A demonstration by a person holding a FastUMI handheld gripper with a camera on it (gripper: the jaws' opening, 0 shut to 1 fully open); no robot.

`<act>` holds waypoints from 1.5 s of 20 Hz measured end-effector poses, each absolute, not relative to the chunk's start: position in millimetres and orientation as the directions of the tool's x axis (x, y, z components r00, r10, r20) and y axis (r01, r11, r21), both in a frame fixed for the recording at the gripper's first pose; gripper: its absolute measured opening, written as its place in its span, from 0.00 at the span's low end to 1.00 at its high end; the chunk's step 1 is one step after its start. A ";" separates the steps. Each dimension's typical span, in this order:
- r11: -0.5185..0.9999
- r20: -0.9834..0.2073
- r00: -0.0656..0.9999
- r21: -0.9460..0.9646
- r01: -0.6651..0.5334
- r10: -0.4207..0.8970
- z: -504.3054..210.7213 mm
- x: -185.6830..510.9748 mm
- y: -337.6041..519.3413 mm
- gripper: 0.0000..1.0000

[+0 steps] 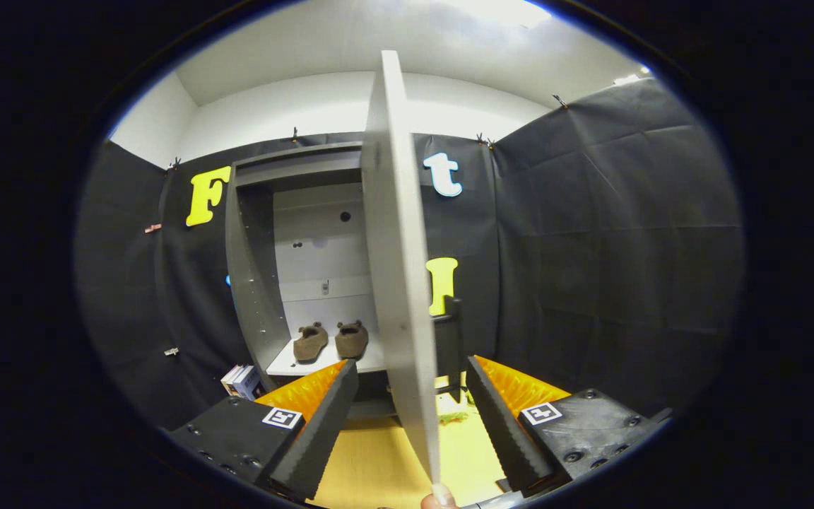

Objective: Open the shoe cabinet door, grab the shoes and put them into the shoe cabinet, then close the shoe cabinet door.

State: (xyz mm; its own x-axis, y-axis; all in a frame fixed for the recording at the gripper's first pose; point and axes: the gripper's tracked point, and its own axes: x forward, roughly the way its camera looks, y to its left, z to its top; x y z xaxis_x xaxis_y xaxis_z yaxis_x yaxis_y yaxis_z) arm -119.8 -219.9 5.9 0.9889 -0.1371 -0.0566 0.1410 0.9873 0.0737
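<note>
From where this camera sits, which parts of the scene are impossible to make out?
- Cabinet right half: hidden behind the edge-on door, gripper view.
- Handle: partly behind the door; shape unclear.
- Shoes: too small for detail.
- Books on the floor: partly hidden by the gripper, its open fingers straddling the door.
- Fingertip: cut off below.

No legible word, number or brand appears. Two square black-and-white coded markers, one on the left finger mount (282, 417) and one on the right finger mount (540, 413), sit on the gripper (413, 366); they carry a block pattern, not readable characters. The fingers stand spread apart, with the edge of the cabinet door (396, 247) between them, untouched by either. Printing on the small boxes (241, 382) beside the cabinet foot is too small to read.
</note>
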 end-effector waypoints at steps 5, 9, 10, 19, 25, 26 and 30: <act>0.993 -0.084 0.994 0.093 0.071 -0.064 -3.7 -109.7 -269.5 0.98; 0.995 -0.099 0.995 0.095 -0.009 0.018 -13.6 -92.1 -274.8 0.98; 0.995 -0.106 0.994 0.099 -0.028 0.039 -15.3 -89.4 -272.8 0.98; 0.995 -0.105 0.991 0.075 -0.072 0.080 -20.5 -97.0 -257.8 0.98; 0.992 -0.129 0.988 0.104 -0.071 0.084 -26.4 -96.7 -218.9 0.98; 0.993 -0.127 0.989 0.101 -0.068 0.080 -26.8 -96.4 -210.2 0.98; 0.994 -0.133 0.988 0.092 -0.066 0.078 -30.2 -95.0 -171.9 0.98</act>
